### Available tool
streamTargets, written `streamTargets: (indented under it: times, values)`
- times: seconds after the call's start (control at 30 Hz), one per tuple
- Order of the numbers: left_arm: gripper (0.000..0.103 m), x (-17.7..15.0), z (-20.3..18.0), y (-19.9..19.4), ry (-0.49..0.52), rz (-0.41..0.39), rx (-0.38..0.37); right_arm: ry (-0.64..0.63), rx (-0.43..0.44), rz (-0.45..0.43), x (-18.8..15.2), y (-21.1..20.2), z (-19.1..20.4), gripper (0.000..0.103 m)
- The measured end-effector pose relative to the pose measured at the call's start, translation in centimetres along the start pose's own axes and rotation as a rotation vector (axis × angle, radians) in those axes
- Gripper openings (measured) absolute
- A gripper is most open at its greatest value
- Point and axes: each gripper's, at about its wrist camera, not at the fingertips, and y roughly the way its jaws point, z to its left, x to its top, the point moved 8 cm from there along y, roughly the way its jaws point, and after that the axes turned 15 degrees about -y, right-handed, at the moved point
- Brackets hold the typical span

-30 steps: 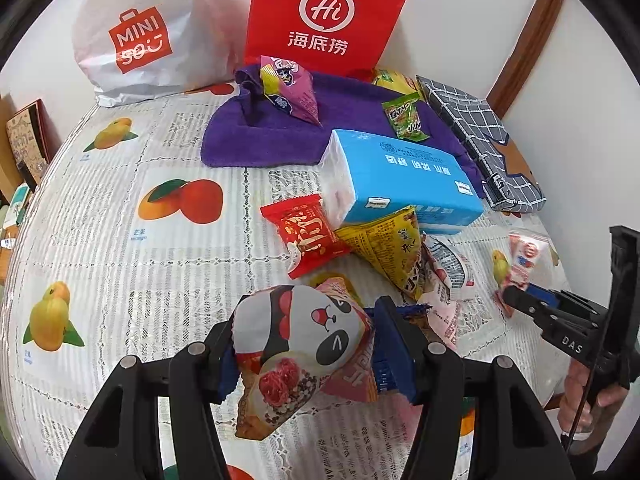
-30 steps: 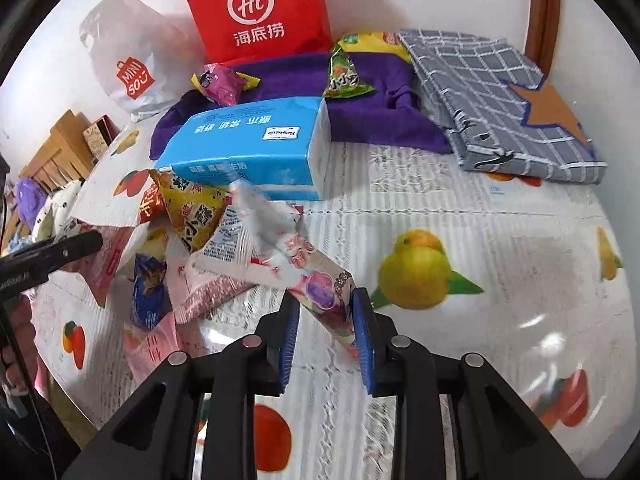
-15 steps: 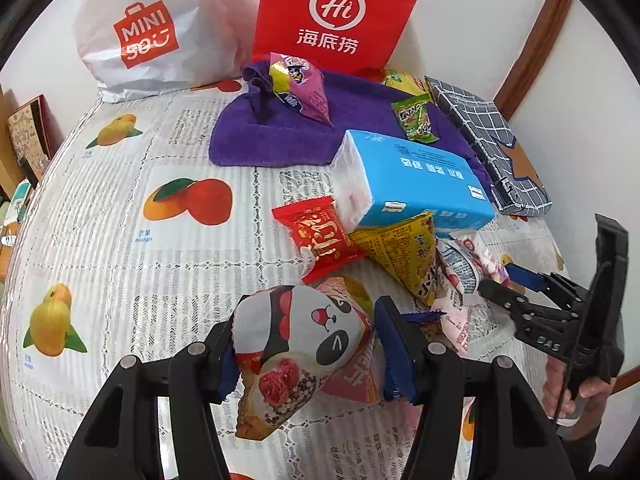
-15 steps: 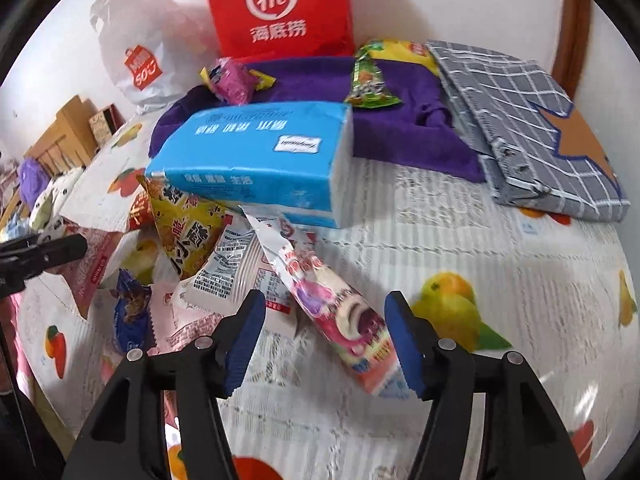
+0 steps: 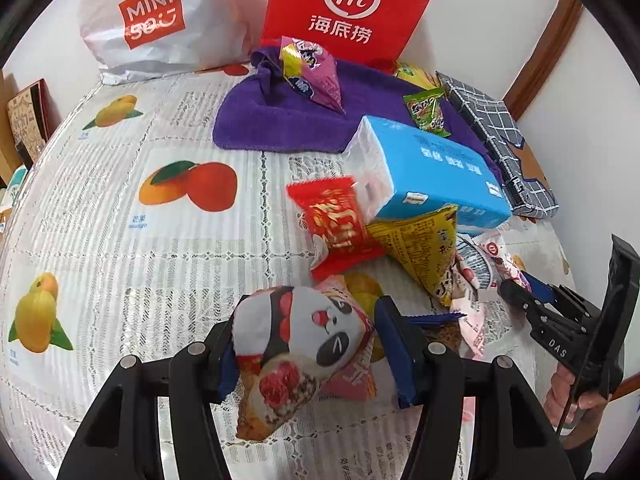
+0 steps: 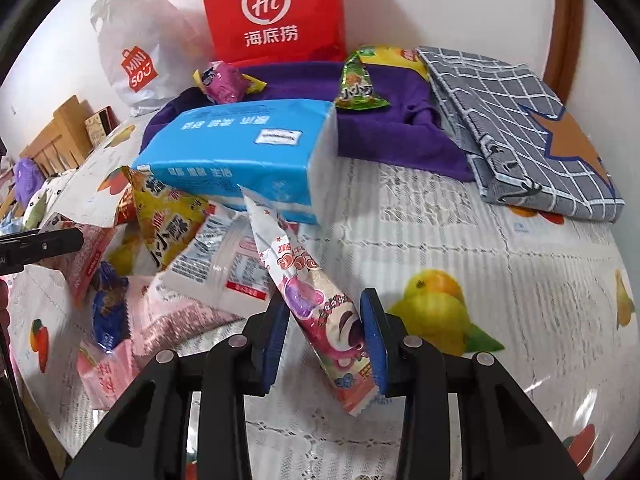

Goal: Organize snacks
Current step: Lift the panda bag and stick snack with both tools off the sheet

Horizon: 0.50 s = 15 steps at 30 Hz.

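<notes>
Left jaws clamping panda packet [image 5: 304,344], right jaws closing around pink packet [image 6: 320,316]

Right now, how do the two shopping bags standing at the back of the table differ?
The red bag is stiff, flat-faced and upright, with a white Hi logo; the white bag is soft, crumpled plastic that bulges, with a red Miniso logo. The red bag stands directly behind the purple cloth; the white bag sits to its left, on bare tablecloth. Both stand against the wall.

Left wrist view: close, angled down across the fruit-print tablecloth [image 5: 120,208] from its left. Right wrist view: likewise, from its right. Shared: blue rectangular tissue pack [image 5: 432,168] [image 6: 240,152], red paper bag [image 5: 352,4] [image 6: 272,8].
</notes>
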Motion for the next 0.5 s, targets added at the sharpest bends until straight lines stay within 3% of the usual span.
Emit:
streamTargets:
  times: [0.17,0.3,0.5]
  values:
    - [0.059,-0.41,0.06,0.68,-0.004,0.015,-0.005,0.009,-0.071,-0.030,-0.61,0.45,-0.18,0.037]
    - [0.060,-0.69,0.16,0.99,0.003,0.005,0.022,0.014,-0.060,-0.032,-0.61,0.53,-0.29,0.037]
    - [0.058,-0.96,-0.06,0.61,0.003,0.014,-0.002,0.033,-0.027,-0.046,-0.68,0.43,-0.52,0.036]
